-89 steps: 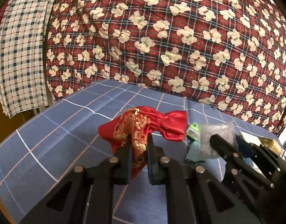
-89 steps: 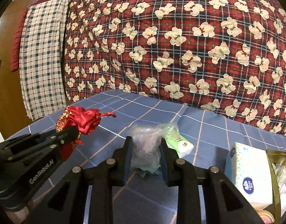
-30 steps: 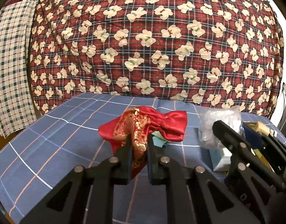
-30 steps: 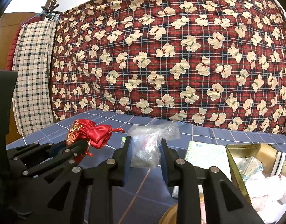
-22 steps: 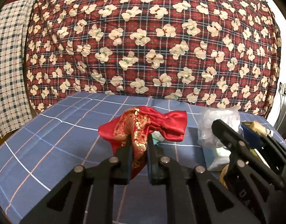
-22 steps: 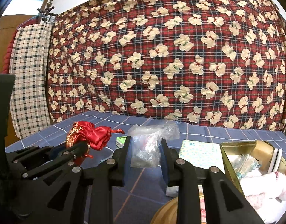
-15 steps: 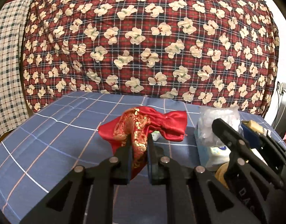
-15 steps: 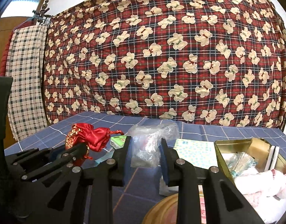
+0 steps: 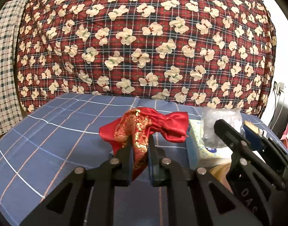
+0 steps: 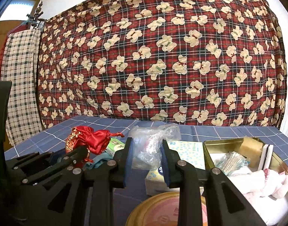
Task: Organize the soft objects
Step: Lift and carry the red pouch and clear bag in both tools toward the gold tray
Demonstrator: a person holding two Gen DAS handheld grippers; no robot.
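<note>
red pouch (image 9: 144, 130): lower part hidden between the left tongs (image 9: 140, 148).
clear bag (image 10: 149, 148): contents too blurred to tell; sides hidden by the right tongs (image 10: 146, 157).
tissue pack (image 10: 187, 148): near end hidden behind the right tongs.
round lid (image 10: 162, 209): cut off by the bottom edge; lettering unreadable.
gold tin (image 10: 225, 143): right side cut off by the lens rim.

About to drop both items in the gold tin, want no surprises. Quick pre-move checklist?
1. Left gripper clamped on red satin pouch: ok.
2. Right gripper clamped on clear plastic bag: ok.
3. Gold tin open, lid off: ok.
4. Free room in the tin: not ok; white-pink cloth and packets fill much of it.
5. Tissue box between bag and tin, path clear: cannot tell.
6. Pouch drawstring closed: cannot tell.
</note>
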